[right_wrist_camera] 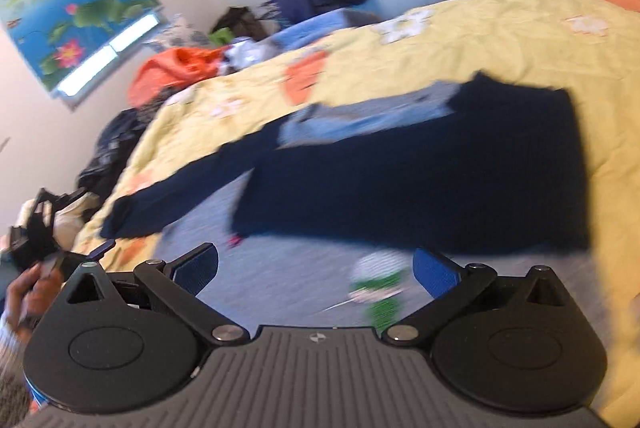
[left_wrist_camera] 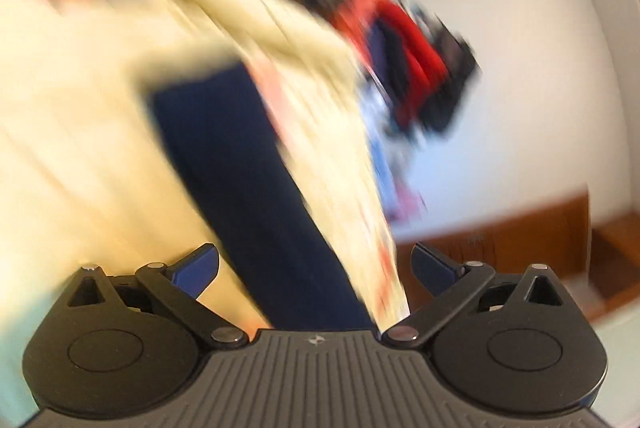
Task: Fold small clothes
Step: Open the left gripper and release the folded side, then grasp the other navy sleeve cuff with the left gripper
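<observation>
Yellow bedspread (right_wrist_camera: 460, 40) carries the navy top (right_wrist_camera: 420, 184), its long axis crosswise, sleeve (right_wrist_camera: 180, 184) trailing left. Right gripper (right_wrist_camera: 316, 268), fingers apart and empty, sits just short of the hem; left gripper (left_wrist_camera: 316, 268), likewise spread, faces blurred navy cloth.

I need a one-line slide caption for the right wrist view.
Open right gripper above a navy garment spread on a yellow bedspread.

Motion blur smeared the left wrist view: the yellow bedspread (left_wrist_camera: 80, 108) and dark garment (left_wrist_camera: 240, 188) lacked edges. The clothes pile (left_wrist_camera: 400, 40) was unreadable. A hand (right_wrist_camera: 28, 292) was cut off at the frame's edge.
</observation>
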The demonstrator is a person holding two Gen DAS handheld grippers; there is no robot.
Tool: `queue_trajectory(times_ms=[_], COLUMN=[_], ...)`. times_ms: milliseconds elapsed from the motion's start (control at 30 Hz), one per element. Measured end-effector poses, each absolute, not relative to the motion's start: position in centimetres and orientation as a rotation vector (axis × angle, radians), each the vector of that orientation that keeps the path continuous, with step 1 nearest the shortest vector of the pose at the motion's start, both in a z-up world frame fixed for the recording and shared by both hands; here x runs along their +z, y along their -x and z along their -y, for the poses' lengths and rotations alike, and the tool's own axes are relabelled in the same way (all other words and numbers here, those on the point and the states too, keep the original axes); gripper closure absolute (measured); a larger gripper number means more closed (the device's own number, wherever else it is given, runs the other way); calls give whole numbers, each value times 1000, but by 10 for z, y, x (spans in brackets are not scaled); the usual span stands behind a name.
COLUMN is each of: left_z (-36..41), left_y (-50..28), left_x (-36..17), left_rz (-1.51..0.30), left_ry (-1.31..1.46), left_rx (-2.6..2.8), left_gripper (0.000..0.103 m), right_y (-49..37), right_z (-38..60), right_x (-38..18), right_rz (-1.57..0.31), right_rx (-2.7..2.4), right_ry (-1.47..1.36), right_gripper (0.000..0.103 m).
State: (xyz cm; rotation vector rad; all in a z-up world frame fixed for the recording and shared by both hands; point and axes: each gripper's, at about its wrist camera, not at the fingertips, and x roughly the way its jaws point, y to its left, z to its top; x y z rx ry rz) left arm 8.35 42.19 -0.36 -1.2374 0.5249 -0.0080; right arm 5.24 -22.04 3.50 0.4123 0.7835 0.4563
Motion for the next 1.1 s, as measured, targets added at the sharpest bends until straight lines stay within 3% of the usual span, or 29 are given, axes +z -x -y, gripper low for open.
queue_trajectory(times_ms=[167,467,500,567,733,1100], left_z=[-482,-469,-467,-468,-470,-466], left_y=[-87,-135,-139,-142,-134,-123], left_x=[-13,-13,-13,-21,-40,-8], left_rz=[-538,-632,-639,-690,-695,-596], left_ry=[1284,1180,1168,1199,1265,1358], left_rx=[71,44,43,68,81,-12], left_gripper=[0,4,12,95,93,93], right_y=[-47,-40,-40,-39,-40,-45], right_z=[182,140,138,138,142,146], right_x=[35,38,38,37,38,38], right_rz=[-791,-781,-775,-772,-771,-782], right_rx=[511,537,541,546,545,587], right_ry=[-412,-321,-317,-329,-369,-463], right_gripper=[1,1,1,1,1,4])
